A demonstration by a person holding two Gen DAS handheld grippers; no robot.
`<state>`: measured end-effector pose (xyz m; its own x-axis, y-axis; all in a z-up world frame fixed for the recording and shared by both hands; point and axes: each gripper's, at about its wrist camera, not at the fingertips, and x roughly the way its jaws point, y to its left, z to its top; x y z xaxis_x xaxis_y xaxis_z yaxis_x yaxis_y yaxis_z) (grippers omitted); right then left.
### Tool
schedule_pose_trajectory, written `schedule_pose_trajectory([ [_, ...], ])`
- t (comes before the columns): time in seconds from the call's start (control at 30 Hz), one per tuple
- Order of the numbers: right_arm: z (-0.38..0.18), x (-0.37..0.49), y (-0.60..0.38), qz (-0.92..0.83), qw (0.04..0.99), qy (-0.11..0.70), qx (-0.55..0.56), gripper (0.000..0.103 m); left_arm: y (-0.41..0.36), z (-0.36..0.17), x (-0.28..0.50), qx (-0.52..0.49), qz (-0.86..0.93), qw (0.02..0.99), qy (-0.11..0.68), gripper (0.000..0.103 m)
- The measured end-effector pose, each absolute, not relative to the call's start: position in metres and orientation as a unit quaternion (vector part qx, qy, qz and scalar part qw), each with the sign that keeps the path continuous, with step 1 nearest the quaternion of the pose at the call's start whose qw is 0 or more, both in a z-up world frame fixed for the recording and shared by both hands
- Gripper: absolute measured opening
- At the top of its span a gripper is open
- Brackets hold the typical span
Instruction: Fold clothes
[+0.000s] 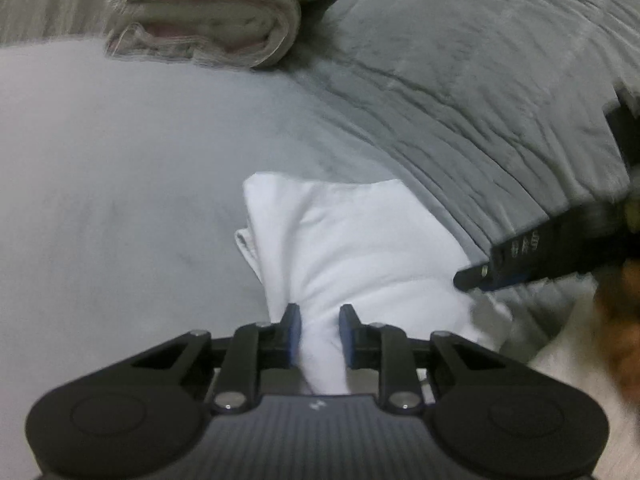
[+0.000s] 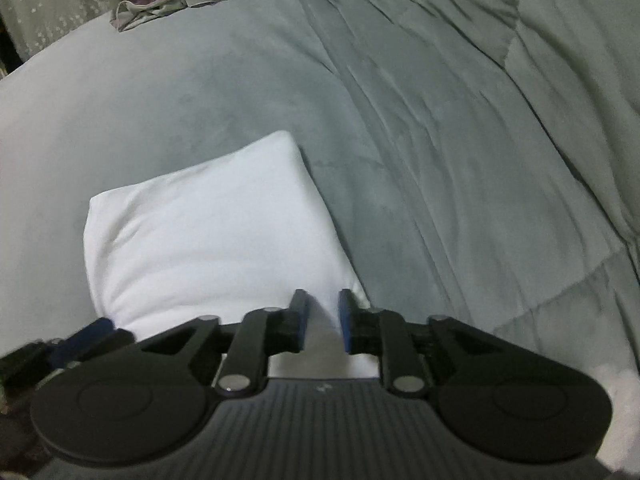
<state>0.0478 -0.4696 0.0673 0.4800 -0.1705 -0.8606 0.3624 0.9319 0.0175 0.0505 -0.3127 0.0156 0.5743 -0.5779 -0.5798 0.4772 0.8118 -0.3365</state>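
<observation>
1. The surface is a bed covered with a grey blanket [image 2: 440, 128], smooth toward the left and rumpled into long creases on the right; a crumpled pale garment [image 1: 208, 20] with pinkish trim lies at the far left, well apart from the work.
2. The task's thing, a folded white cloth [image 2: 208, 232], lies on the near part of the blanket, a compact, roughly square packet.
3. The left gripper [image 1: 320, 328] pinches a bunched ridge of the cloth's near edge; fabric fills the gap between its blue pads and rises up toward the camera.
4. The right gripper [image 2: 324, 320] stands partly spread over the cloth's near right corner; white fabric lies between its jaws, but the pads do not appear to press it.
5. Handling, as a judgement: light, soft and limp, not fragile. It will sag and unfold if lifted by one point, so edges or corners are the places to take hold, catching all the layers.
6. Orientation: in the right wrist view the packet sits skewed, its slightly longer axis running from near right to far left, one corner pointing far.
</observation>
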Motion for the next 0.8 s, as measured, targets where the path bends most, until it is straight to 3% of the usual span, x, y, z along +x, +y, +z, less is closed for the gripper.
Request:
schedule_pose_trajectory([
  [0.07, 0.078, 0.043, -0.464, -0.163, 0.856, 0.483, 0.083, 0.058, -0.312, 0.011, 0.049, -0.062, -0.292, 0.886, 0.356, 0.024],
  [0.27, 0.099, 0.009, -0.44, -0.199, 0.873, 0.429, 0.119, 0.06, -0.289, 0.033, 0.038, -0.077, -0.265, 0.89, 0.362, 0.025],
  [0.3, 0.104, -0.001, -0.431, -0.212, 0.877, 0.412, 0.126, 0.063, -0.285, 0.036, 0.031, -0.073, -0.261, 0.892, 0.361, 0.025],
  [0.37, 0.109, -0.03, -0.407, -0.247, 0.883, 0.376, 0.131, 0.08, -0.275, 0.04, 0.018, -0.067, -0.255, 0.891, 0.37, 0.025],
  [0.5, 0.109, -0.072, -0.366, -0.258, 0.891, 0.338, 0.157, 0.084, -0.262, 0.052, 0.004, -0.041, -0.237, 0.898, 0.368, 0.032],
  [0.57, 0.111, -0.086, -0.353, -0.27, 0.889, 0.328, 0.171, 0.085, -0.256, 0.06, 0.001, -0.037, -0.227, 0.902, 0.365, 0.039],
  [0.63, 0.123, -0.092, -0.345, -0.293, 0.887, 0.317, 0.164, 0.091, -0.25, 0.067, -0.002, -0.039, -0.218, 0.906, 0.361, 0.069],
  [0.7, 0.129, -0.094, -0.336, -0.303, 0.89, 0.302, 0.158, 0.103, -0.246, 0.074, -0.005, -0.032, -0.211, 0.911, 0.353, 0.082],
  [0.8, 0.124, -0.096, -0.326, -0.286, 0.902, 0.286, 0.149, 0.103, -0.241, 0.082, -0.009, -0.012, -0.209, 0.915, 0.345, 0.091],
])
